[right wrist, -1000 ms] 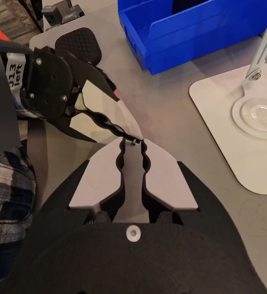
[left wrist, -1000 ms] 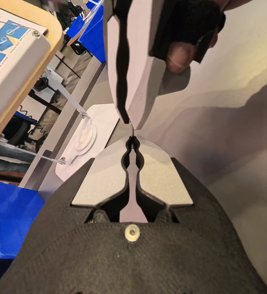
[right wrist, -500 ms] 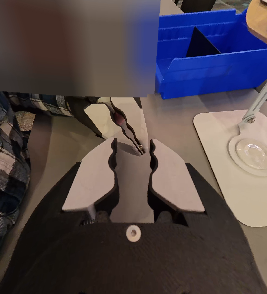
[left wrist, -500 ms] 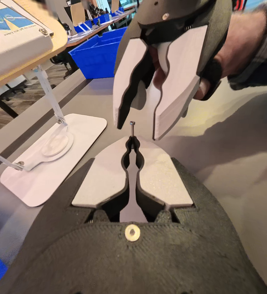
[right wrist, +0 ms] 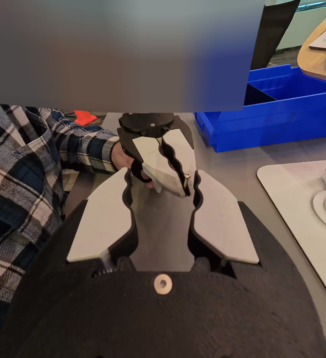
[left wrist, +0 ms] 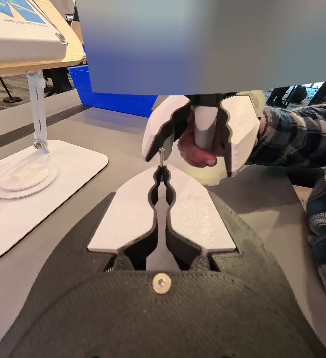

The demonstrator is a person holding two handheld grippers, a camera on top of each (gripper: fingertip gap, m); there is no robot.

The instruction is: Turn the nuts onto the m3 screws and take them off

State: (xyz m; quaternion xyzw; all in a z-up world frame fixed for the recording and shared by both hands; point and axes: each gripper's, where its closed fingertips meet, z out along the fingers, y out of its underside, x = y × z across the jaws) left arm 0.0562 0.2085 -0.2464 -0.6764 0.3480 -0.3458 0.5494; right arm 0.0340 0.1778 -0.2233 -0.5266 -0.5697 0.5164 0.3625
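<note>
My left gripper (left wrist: 161, 168) is shut on the shank of a small metal screw (left wrist: 161, 157), which sticks out past its fingertips with its head away from me. In the right wrist view the same screw (right wrist: 186, 181) shows, pinched at the tip of the left gripper (right wrist: 185, 194). My right gripper (right wrist: 162, 171) is wide open and holds nothing. The screw stands just inside its right fingertip (right wrist: 199, 174), with no pad pressing on it. In the left wrist view the right gripper (left wrist: 188, 166) faces me, one fingertip (left wrist: 148, 157) close beside the screw head. Both hover over the grey table (left wrist: 119, 126).
A white stand base (left wrist: 32, 174) with a post and a wooden board (left wrist: 67, 48) stands to the left; it also shows in the right wrist view (right wrist: 303, 213). A blue bin (right wrist: 274, 120) sits behind. A person's plaid sleeves (right wrist: 22, 174) reach in. Only a small space, under 4 cm, lies between the two pairs of fingers.
My right gripper has opened from a narrow gap around the screw head to wide open. My left gripper has stayed shut on the screw. Both have tilted towards level.
</note>
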